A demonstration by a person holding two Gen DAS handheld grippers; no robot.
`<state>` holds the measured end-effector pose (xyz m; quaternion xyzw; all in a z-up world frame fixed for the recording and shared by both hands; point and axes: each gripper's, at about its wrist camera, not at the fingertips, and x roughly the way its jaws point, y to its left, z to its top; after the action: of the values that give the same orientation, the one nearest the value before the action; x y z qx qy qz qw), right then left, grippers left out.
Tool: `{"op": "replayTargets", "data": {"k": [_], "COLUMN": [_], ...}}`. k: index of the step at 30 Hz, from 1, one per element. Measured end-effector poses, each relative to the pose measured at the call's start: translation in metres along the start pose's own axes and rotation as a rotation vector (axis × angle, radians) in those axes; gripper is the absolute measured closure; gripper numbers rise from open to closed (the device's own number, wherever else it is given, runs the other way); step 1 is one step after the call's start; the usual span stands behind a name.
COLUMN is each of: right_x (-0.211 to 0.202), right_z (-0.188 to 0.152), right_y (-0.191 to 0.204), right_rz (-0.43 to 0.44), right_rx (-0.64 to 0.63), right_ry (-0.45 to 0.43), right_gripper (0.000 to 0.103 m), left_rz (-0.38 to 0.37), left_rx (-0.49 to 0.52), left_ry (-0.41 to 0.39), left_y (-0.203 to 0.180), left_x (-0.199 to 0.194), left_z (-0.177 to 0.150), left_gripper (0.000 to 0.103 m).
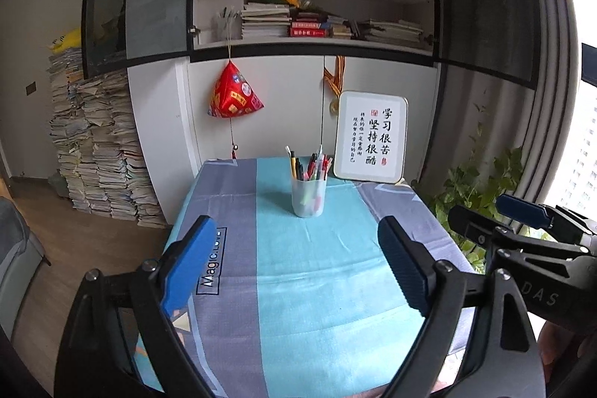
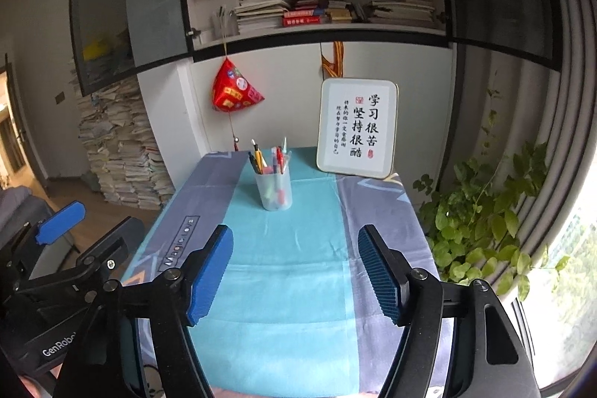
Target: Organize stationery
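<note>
Toward the table's far end, one translucent pen cup (image 1: 308, 197) stands upright on the turquoise stripe of the tablecloth (image 1: 306, 271), its roughly ten pens (image 1: 309, 165) pointing upward and splaying slightly. One framed calligraphy sign (image 1: 370, 137) leans behind it. The left gripper (image 1: 298, 263) and the right gripper (image 2: 296, 273) both gape wide, holding nothing.
</note>
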<state>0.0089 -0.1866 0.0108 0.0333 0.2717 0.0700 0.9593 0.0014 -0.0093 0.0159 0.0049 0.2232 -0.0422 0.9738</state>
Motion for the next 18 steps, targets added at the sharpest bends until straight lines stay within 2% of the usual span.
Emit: {"op": "replayTargets", "data": {"k": [7,18], "right_x": [-0.014,-0.018], "right_z": [0.001,0.001], "right_y": [0.003,0.005], "right_rz": [-0.002,-0.002], "right_rx": [-0.006,-0.003], "right_ry": [-0.034,-0.040], "right_gripper": [0.032,0.032], "left_rz": [0.000,-0.001], "left_rx": [-0.001,-0.008], "left_ry": [-0.049,-0.064], "left_y": [0.001,0.005], "left_x": [-0.017,-0.022], "left_z": [0.003,0.003], "left_gripper": [0.010,0.008]}}
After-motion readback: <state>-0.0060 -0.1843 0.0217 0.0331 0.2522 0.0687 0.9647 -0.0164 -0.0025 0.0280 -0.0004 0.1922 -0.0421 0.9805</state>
